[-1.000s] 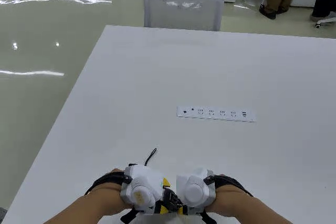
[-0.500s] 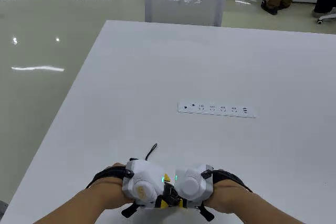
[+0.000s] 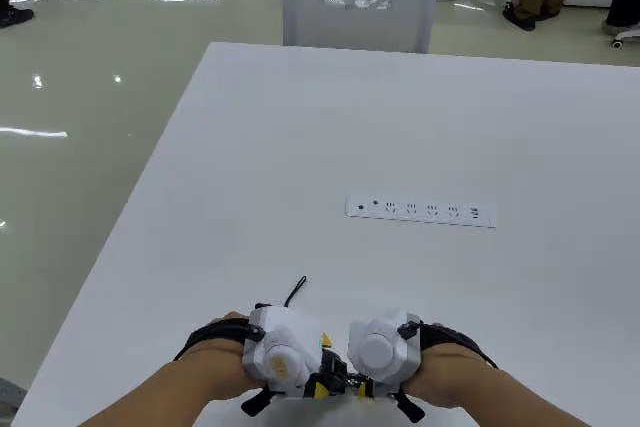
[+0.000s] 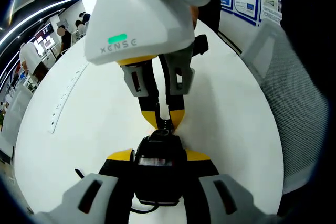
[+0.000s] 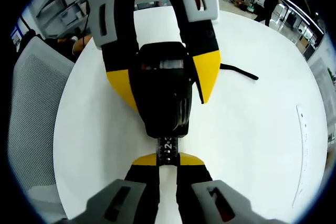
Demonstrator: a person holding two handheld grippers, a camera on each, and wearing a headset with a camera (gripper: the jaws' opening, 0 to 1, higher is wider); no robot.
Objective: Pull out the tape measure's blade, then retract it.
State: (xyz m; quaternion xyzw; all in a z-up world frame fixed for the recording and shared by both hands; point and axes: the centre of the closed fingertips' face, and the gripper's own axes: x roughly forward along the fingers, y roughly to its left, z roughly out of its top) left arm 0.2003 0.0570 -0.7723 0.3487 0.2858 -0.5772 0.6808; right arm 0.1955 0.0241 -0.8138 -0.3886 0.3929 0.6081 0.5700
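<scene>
A black tape measure (image 3: 332, 383) sits low over the white table (image 3: 400, 127), between my two grippers near its front edge. In the left gripper view, my left gripper (image 4: 160, 156) is shut on the tape measure's case (image 4: 159, 174), with yellow pads (image 4: 122, 155) on either side. Facing it, my right gripper (image 5: 168, 160) is shut on the blade (image 5: 168, 146), and only a short marked length shows out of the case (image 5: 163, 90). From above, the left gripper (image 3: 318, 385) and right gripper (image 3: 352, 385) almost touch. The right gripper's yellow fingertips (image 4: 177, 116) pinch the blade end.
A white power strip (image 3: 420, 211) lies mid-table. The measure's thin black strap (image 3: 294, 292) trails on the table just beyond the left gripper. A grey mesh chair (image 3: 358, 12) stands at the far edge. People stand far off on the glossy floor.
The head camera has shifted slightly. Both grippers stay pressed together on the tape measure, and the blade's drawn length shows no clear change.
</scene>
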